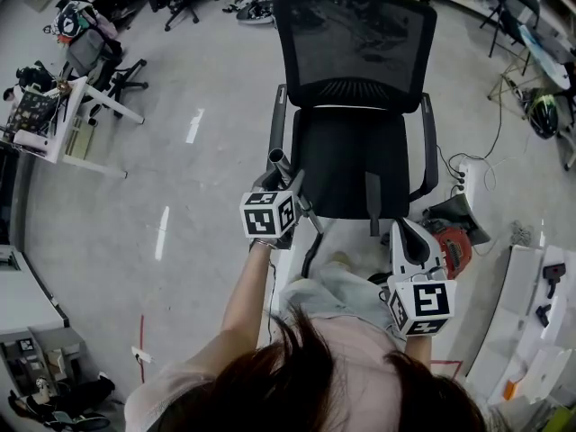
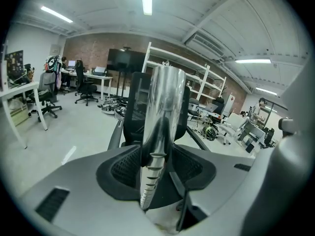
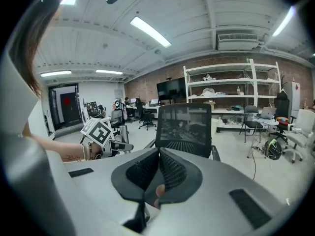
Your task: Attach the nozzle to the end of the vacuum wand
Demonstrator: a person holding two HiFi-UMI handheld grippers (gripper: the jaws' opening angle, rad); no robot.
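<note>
My left gripper (image 1: 286, 185) is shut on a shiny metal vacuum wand (image 2: 164, 107). The tube stands up between the jaws, and its open end (image 1: 277, 157) points toward the chair's left armrest. In the right gripper view the left gripper (image 3: 118, 145) and its marker cube show at the left, level with the chair seat. My right gripper (image 1: 407, 229) is at the lower right, close to the person's body. Its jaws are shut pad against pad (image 3: 158, 154) with nothing between them. I cannot pick out a nozzle with certainty.
A black mesh office chair (image 1: 355, 88) stands directly ahead of both grippers. A red and black machine part (image 1: 450, 244) lies on the floor right of the chair, beside a power strip and cables (image 1: 461, 176). Desks and shelves ring the room.
</note>
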